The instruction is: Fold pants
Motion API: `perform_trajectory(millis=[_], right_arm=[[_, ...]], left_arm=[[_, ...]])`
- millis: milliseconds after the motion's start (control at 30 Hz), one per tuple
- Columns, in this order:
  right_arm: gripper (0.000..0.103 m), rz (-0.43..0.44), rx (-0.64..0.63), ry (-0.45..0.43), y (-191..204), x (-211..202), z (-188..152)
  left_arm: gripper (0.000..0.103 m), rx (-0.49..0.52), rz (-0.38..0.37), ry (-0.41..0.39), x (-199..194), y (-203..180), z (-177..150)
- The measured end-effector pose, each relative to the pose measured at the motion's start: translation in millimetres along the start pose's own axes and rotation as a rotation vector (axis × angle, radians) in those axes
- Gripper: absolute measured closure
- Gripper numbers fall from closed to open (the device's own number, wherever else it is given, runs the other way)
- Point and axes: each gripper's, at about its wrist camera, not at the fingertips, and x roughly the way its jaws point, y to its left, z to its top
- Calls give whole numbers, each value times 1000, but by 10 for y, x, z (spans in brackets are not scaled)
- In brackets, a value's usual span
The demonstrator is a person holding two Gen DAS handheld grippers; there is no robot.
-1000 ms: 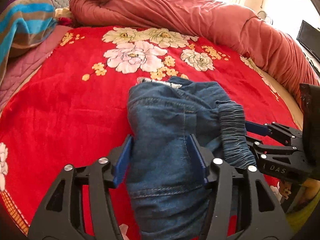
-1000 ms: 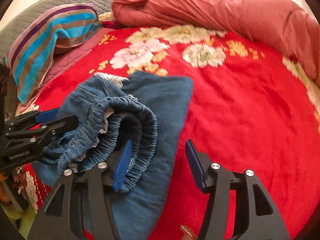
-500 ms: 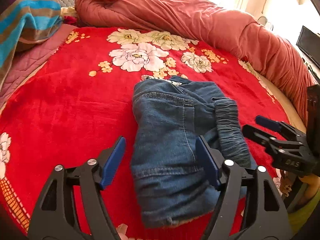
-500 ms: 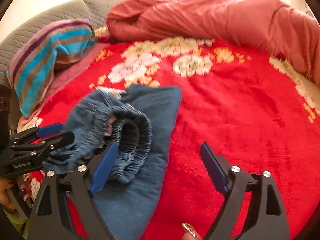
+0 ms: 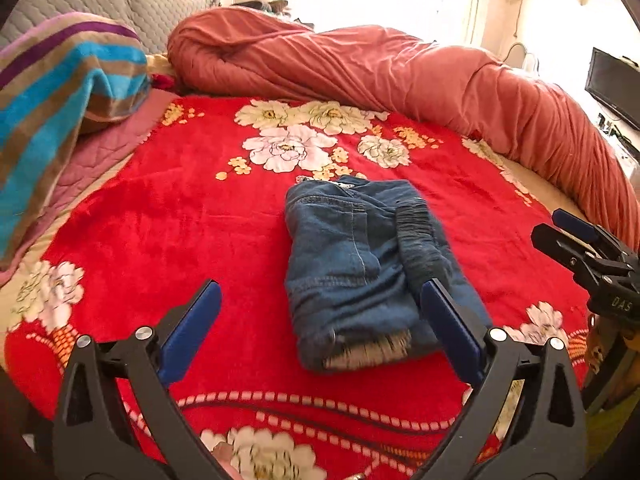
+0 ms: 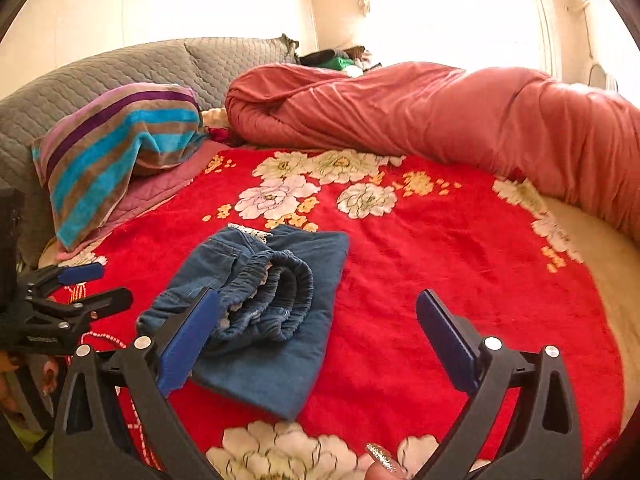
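Both grippers (image 5: 320, 322) (image 6: 318, 334) have backed off, jaws wide, leaving folded denim pants (image 5: 360, 264) on plush blanket (image 5: 160, 232).

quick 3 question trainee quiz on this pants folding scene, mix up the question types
1. True or false: the left gripper is clamped on the folded jeans.
2. Multiple choice: where does the striped towel lie relative to the jeans in the right wrist view? A) up and to the left, near the grey quilted headboard B) under the jeans C) on the rolled red comforter
3. Fill in: the jeans rest on a red blanket printed with ____.

Key:
1. False. Both the left gripper and the right gripper are open, and the jeans lie free on the blanket.
2. A
3. flowers
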Motion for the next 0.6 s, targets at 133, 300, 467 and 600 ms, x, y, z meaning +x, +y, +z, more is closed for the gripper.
perform_trajectory(millis=[133, 300, 467, 600], right_arm=[[5, 5, -4, 1, 77, -179, -66], [5, 12, -17, 11, 182, -341, -152], [5, 3, -33, 27, 299, -423, -244], [5, -21, -55, 16, 369, -500, -302]], left_arm=[[10, -13, 3, -19, -233, 41, -102], [10, -32, 1, -14, -429, 91, -281], [10, -32, 3, 3, -490, 99, -441], [10, -40, -8, 33, -472, 89, -534]])
